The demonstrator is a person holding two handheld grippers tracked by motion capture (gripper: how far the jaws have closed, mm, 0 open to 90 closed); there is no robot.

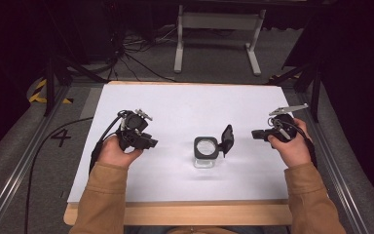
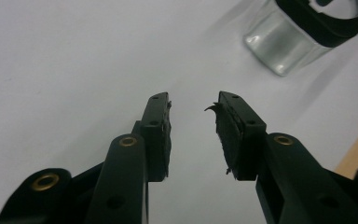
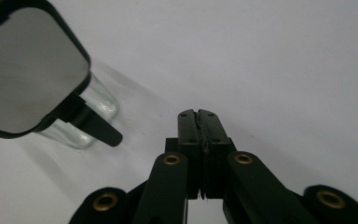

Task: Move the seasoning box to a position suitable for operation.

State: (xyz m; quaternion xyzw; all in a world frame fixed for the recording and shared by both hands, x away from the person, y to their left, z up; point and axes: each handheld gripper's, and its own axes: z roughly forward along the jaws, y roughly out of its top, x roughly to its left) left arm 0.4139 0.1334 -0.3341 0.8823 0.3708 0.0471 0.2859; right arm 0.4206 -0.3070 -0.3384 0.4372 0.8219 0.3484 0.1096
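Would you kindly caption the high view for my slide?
Two hand-held grippers, left and right, flank a clear container with its black lid flipped open.

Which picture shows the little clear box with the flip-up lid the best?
The high view: the whole clear box stands mid-table, its black lid hinged open toward the right claw. The left gripper view catches just a corner of it. The right gripper view shows mainly the lid's inside, with some clear wall below.

A white sheet (image 1: 175, 112) covers the wooden counter (image 1: 175, 214), leaving a bare strip at the near edge. Beyond it, black cables (image 1: 131, 53) lie on grey carpet beside a white metal stand (image 1: 219, 34). A "4" (image 1: 61, 137) is marked at left.
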